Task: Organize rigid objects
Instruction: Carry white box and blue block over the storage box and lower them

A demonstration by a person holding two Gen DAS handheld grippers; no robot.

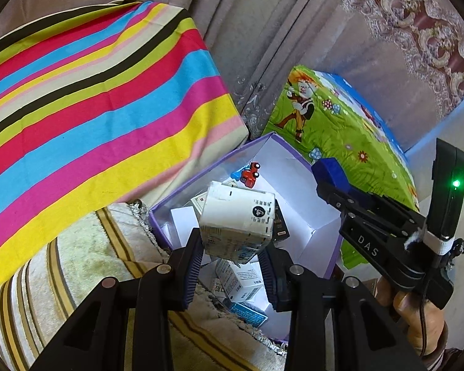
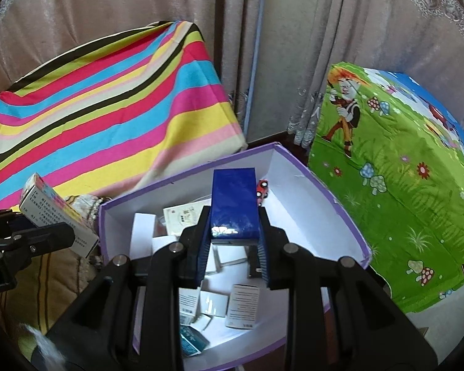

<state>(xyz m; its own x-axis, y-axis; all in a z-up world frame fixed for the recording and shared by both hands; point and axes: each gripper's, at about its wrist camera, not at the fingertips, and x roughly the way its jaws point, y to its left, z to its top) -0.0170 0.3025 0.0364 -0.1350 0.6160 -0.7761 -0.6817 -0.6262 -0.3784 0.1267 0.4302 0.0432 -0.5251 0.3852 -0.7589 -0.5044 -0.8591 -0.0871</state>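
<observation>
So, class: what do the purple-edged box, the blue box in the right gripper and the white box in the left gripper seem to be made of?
Purple-edged box: looks like matte cardboard, given its thin stiff walls and folded corners. Blue box: probably glossy coated card or film wrap, as light glares off its end. White box: seemingly printed matte paperboard, with perforated tear lines and scuffed edges.

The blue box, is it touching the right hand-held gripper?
Touching. Right wrist view: the right hand-held gripper has both pads pressed against the blue box's sides.
</observation>
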